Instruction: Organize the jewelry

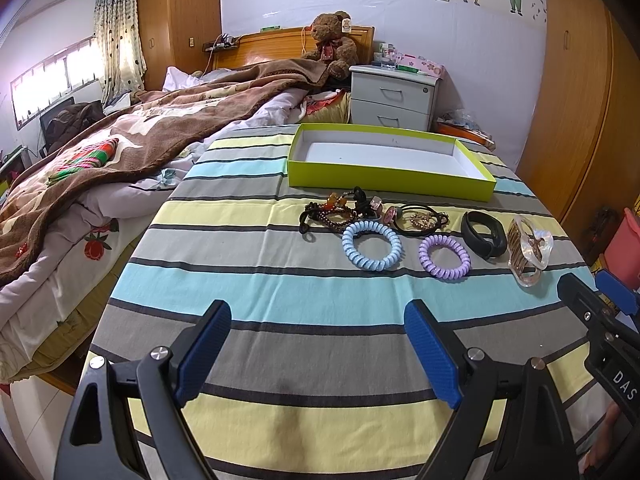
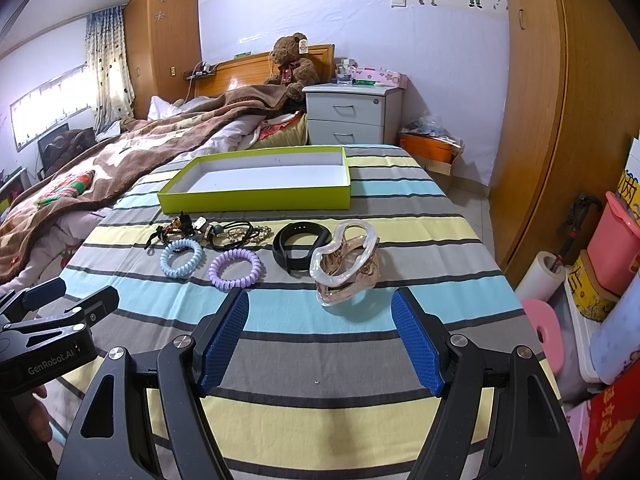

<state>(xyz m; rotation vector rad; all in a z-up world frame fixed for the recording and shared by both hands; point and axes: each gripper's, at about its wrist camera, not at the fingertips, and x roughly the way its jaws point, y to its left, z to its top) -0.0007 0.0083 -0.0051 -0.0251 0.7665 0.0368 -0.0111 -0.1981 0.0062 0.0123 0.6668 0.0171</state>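
Note:
A lime-green box (image 1: 384, 178) (image 2: 256, 200) with a white inside lies open at the far side of the striped table. In front of it sits a row of jewelry: a tangle of dark bracelets and hair ties (image 1: 340, 212) (image 2: 180, 230), a blue coil tie (image 1: 371, 245) (image 2: 182, 263), a purple coil tie (image 1: 444, 257) (image 2: 236, 268), a black band (image 1: 483, 234) (image 2: 298, 246) and a clear pink hair claw (image 1: 529, 250) (image 2: 346, 266). My left gripper (image 1: 318, 350) stands open, well short of the row. My right gripper (image 2: 320, 336) is open just before the claw.
The striped cloth (image 1: 280, 280) covers a table beside a bed with a brown blanket (image 1: 120, 140). A white nightstand (image 1: 394, 98) and a teddy bear (image 1: 332, 44) stand behind. Pink and yellow containers (image 2: 608, 256) crowd the floor at the right by a wooden wardrobe (image 2: 560, 120).

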